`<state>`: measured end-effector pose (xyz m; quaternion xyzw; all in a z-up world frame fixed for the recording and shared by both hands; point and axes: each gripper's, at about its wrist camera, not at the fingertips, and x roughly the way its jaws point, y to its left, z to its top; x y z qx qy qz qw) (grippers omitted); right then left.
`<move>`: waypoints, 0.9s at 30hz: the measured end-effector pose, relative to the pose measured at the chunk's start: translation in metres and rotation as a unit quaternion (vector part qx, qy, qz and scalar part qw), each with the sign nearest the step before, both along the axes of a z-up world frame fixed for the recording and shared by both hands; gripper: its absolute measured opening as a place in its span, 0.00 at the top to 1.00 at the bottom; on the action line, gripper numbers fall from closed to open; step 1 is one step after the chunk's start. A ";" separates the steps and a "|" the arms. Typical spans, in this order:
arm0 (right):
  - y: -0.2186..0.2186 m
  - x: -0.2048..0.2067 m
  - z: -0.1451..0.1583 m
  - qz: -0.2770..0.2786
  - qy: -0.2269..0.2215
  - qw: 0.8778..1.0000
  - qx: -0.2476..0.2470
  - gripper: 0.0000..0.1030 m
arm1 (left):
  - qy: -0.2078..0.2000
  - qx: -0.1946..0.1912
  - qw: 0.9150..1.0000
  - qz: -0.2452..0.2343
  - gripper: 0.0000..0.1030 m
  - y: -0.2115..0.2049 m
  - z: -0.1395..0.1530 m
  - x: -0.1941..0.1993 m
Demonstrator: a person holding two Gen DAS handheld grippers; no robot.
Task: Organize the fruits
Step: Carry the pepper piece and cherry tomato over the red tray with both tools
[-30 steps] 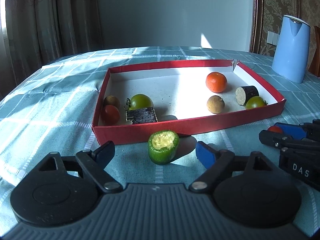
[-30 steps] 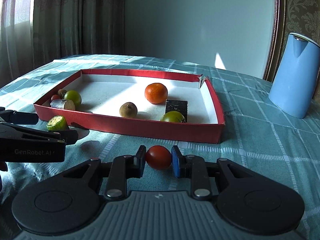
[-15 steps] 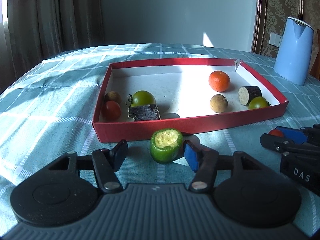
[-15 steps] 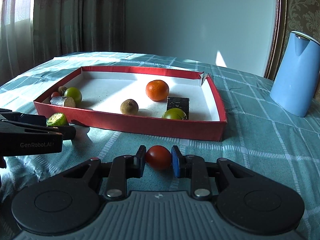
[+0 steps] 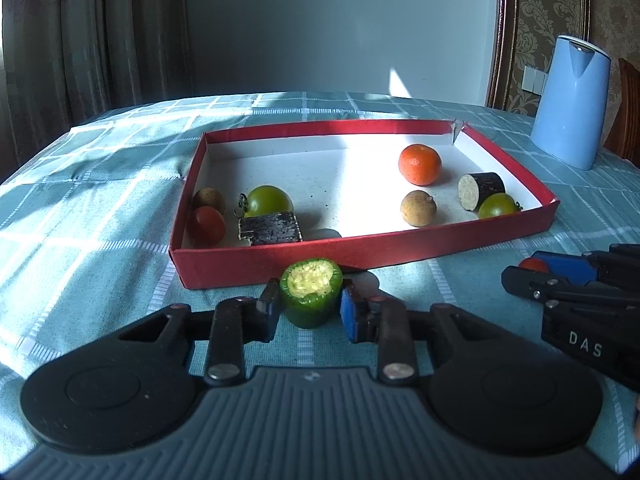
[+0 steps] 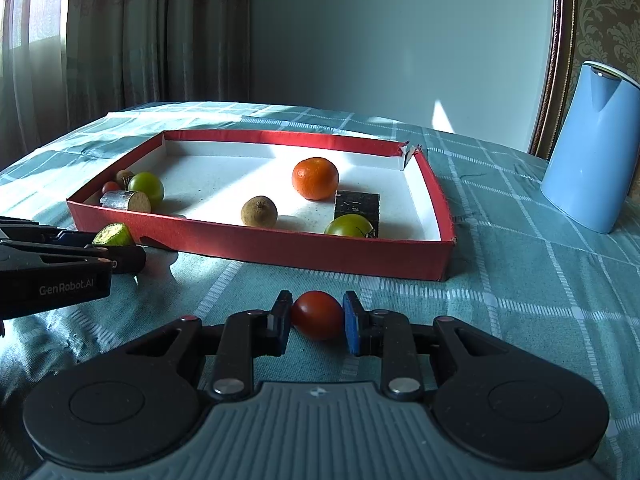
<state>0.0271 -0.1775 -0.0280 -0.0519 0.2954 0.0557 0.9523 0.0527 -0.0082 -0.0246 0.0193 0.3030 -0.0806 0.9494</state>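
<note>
Two hand-held grippers, green pepper stub (image 5: pixel 311 296) upright, cut end up

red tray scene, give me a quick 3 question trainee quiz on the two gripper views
1. True or false: the orange fruit lies inside the red tray.
2. What is the left gripper shut on?
3. Which stands outside the tray: A) orange fruit B) blue kettle C) brown round fruit?

Key
1. True.
2. The cut green pepper piece, in front of the tray.
3. B.
</note>
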 end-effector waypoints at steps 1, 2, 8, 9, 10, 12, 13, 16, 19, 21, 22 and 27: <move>0.000 0.000 0.000 0.000 0.000 1.000 0.000 0.74 | 0.000 -0.001 1.000 0.000 0.73 0.000 0.000 0.000; 0.000 0.000 0.001 -0.001 -0.002 1.000 0.000 0.74 | 0.000 -0.002 1.000 0.000 0.73 0.000 0.000 0.000; -0.001 -0.003 0.003 -0.001 -0.009 1.000 0.003 0.74 | -0.014 0.000 1.000 -0.002 0.73 0.001 0.003 -0.006; -0.001 -0.003 0.003 -0.001 -0.010 1.000 0.003 0.74 | -0.023 0.002 1.000 0.000 0.73 0.001 0.005 -0.009; -0.001 -0.003 0.003 -0.001 -0.011 1.000 0.004 0.74 | -0.030 0.005 1.000 0.002 0.73 0.000 0.006 -0.011; -0.001 -0.003 0.003 0.000 -0.011 1.000 0.004 0.74 | -0.044 0.012 0.999 0.002 0.73 -0.003 0.011 -0.016; 0.000 -0.003 0.003 -0.001 -0.011 1.000 0.003 0.74 | -0.046 0.012 0.999 -0.001 0.73 -0.004 0.012 -0.017; 0.000 -0.003 0.003 -0.002 -0.011 1.000 0.003 0.74 | -0.049 0.017 0.999 -0.009 0.73 -0.010 0.015 -0.018; -0.001 -0.004 0.005 -0.005 -0.016 1.000 0.008 0.74 | -0.050 0.021 0.998 -0.013 0.73 -0.014 0.016 -0.018; -0.001 -0.005 0.008 -0.007 -0.023 1.000 0.011 0.74 | -0.052 0.018 0.998 -0.014 0.73 -0.014 0.018 -0.017; -0.001 -0.005 0.009 -0.007 -0.026 1.000 0.014 0.74 | -0.053 0.015 0.998 -0.015 0.73 -0.014 0.019 -0.016; -0.002 0.000 0.018 -0.012 -0.039 0.999 0.021 0.74 | -0.056 0.013 0.998 -0.015 0.73 -0.015 0.026 -0.007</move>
